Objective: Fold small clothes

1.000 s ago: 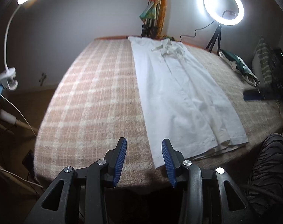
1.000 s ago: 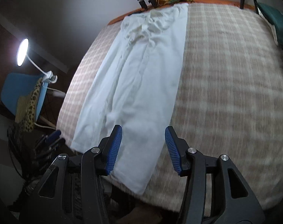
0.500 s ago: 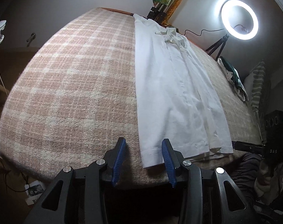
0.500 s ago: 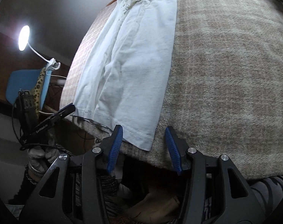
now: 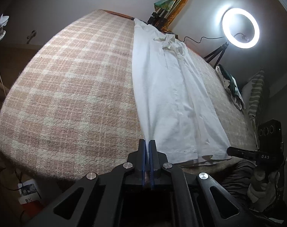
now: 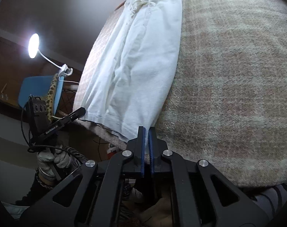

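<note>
A pair of white trousers (image 5: 173, 98) lies lengthwise on the pink plaid bed cover (image 5: 73, 98), waistband at the far end, leg hems at the near edge. My left gripper (image 5: 147, 143) is shut on the near left hem corner. My right gripper (image 6: 146, 130) is shut on the near right hem corner of the trousers (image 6: 141, 60). The right gripper also shows at the hem in the left wrist view (image 5: 236, 151), and the left gripper shows in the right wrist view (image 6: 77, 113).
A ring light on a tripod (image 5: 240, 28) stands beyond the bed's far right. A dark green garment (image 5: 232, 87) lies at the right edge. A clip lamp (image 6: 34, 45) and a blue chair (image 6: 37, 92) stand left of the bed.
Both grippers were open near the hem. They moved in onto the two hem corners and closed on the cloth.
</note>
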Demonstrator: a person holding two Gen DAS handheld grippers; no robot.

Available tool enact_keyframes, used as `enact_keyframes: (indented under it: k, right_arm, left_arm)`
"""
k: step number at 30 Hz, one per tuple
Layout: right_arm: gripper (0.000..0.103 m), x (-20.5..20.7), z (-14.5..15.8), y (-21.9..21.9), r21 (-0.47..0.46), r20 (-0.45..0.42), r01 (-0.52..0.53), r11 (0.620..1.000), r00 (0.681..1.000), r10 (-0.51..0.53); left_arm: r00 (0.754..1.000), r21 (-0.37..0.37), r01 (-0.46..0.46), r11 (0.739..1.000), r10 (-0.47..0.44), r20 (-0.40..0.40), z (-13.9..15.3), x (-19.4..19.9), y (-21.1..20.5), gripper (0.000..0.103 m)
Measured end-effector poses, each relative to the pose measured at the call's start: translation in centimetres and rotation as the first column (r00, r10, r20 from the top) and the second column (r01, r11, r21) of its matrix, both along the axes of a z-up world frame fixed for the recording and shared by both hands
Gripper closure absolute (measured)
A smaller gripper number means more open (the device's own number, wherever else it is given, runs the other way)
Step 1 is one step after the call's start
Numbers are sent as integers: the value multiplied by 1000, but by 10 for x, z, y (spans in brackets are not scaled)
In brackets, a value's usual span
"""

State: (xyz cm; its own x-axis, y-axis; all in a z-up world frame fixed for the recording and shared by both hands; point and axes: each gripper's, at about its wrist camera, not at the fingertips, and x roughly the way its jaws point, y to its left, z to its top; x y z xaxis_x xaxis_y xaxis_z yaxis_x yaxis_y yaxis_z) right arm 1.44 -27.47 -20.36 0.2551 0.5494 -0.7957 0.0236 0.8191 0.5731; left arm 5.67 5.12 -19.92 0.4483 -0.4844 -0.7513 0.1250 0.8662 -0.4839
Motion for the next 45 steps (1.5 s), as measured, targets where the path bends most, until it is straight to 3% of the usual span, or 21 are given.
enact_keyframes:
  k: [8, 13, 26, 36, 43, 45]
  right_arm:
    - [98, 2, -7, -7, 2, -21, 10, 1000, 1000, -9]
    - [98, 10, 4, -15, 69, -4, 36, 997, 999, -36]
    - [98, 82, 32, -28, 68, 102, 88, 994, 990, -94]
    - [98, 154, 4, -43, 5, 83, 146, 989, 986, -146]
    - [98, 177, -22, -49, 5, 44, 177, 984, 983, -177]
    - [98, 179, -23, -51, 7, 40, 178, 984, 983, -178]
  left_arm:
    - [1000, 20, 1, 1000, -1, -21, -5, 4, -4, 103]
    - [1000, 8, 13, 1000, -13, 27, 20, 12, -6, 103]
    - [991, 26, 2, 1000, -5, 131, 59, 92, -23, 103]
    - [994, 102, -63, 993, 52, 100, 26, 169, -28, 103]
    - [995, 121, -72, 990, 62, 79, 4, 194, -28, 103]
    - [995, 134, -73, 988, 63, 83, 4, 196, -28, 86]
